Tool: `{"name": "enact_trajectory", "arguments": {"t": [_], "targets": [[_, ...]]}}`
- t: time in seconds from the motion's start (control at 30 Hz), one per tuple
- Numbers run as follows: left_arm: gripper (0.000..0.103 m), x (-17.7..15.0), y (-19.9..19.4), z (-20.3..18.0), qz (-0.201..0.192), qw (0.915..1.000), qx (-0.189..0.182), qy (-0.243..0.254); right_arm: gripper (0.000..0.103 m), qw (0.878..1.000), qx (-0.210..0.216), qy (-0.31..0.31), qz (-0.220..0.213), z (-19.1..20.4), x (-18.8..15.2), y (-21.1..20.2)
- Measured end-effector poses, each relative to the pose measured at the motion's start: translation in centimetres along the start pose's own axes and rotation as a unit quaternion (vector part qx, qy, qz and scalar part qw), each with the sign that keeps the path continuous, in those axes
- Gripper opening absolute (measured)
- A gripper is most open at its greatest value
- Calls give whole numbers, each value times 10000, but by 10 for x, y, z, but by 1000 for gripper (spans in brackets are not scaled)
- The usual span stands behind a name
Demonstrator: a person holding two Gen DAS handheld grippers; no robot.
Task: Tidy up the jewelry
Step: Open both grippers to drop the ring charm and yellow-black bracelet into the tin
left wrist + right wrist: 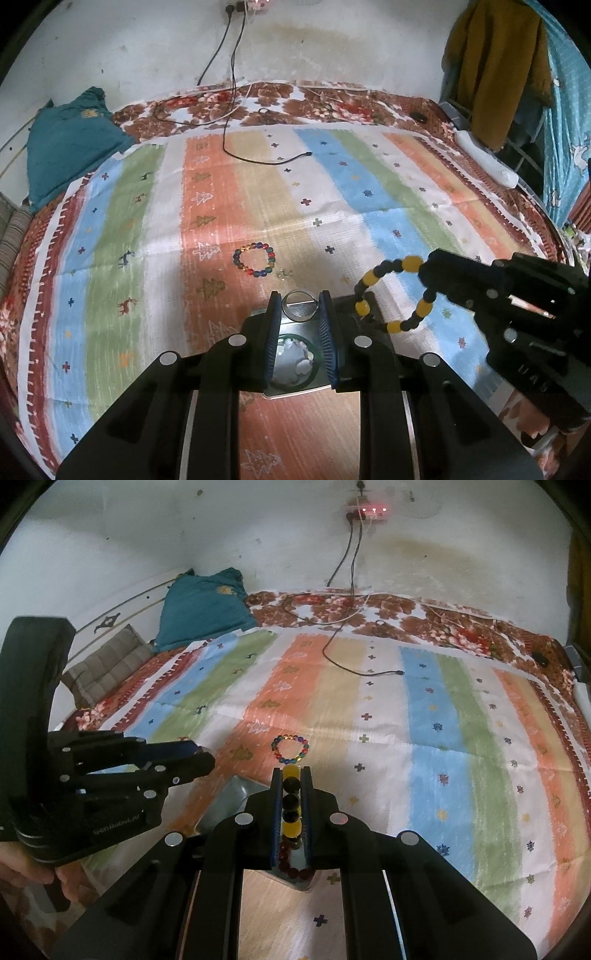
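Beads dangling on the right: the right hand-held gripper (291,794) is pinching a yellow-and-black bracelet (393,295), its loop hanging just beside the metal box (295,369). Over that box, the left hand-held gripper (299,325) holds narrow jaws around a small round tin (298,307). Further out on the striped bedspread (369,192) lies a multicoloured bead bracelet (255,259), untouched.
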State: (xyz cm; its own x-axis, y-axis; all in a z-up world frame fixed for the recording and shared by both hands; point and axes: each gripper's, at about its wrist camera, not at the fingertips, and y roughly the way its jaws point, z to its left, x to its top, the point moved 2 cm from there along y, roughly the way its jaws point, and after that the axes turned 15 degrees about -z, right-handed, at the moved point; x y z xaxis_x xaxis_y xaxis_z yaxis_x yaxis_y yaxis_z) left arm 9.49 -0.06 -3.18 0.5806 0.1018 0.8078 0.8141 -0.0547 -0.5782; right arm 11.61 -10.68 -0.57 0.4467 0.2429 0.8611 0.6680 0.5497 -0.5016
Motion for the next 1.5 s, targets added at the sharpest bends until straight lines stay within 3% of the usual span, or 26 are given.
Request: {"name": "enact_trajectory", "arguments": {"t": [0.2,0.3,0.4,0.6,0.93,1.1,1.3,1.5], "targets": [[20,-1,3,3,97,9999,-15,-98,11,9998,61,-7,198,2,-5,7],[26,-1,2,8,114,9998,26,-190,12,9994,-26,101,318,-4,-6,10],[28,-1,3,11,127,9995,98,-256,25,9991,-116,204,354,-10,-7,10],[40,0,4,18,139,9990,200,-377,25,9978,-184,332,538,-17,-10,18],[59,2,19,42,306,9958,524,-689,40,9963,-179,222,817,-18,-11,40],[66,6,35,50,414,9943,700,-686,43,9945,-191,154,1015,-20,-11,58],[67,10,59,56,585,9929,870,-565,50,9930,-180,142,1161,-26,-8,74],[68,12,81,64,742,9921,834,-567,51,9919,-64,132,1264,-27,-5,92]]}}
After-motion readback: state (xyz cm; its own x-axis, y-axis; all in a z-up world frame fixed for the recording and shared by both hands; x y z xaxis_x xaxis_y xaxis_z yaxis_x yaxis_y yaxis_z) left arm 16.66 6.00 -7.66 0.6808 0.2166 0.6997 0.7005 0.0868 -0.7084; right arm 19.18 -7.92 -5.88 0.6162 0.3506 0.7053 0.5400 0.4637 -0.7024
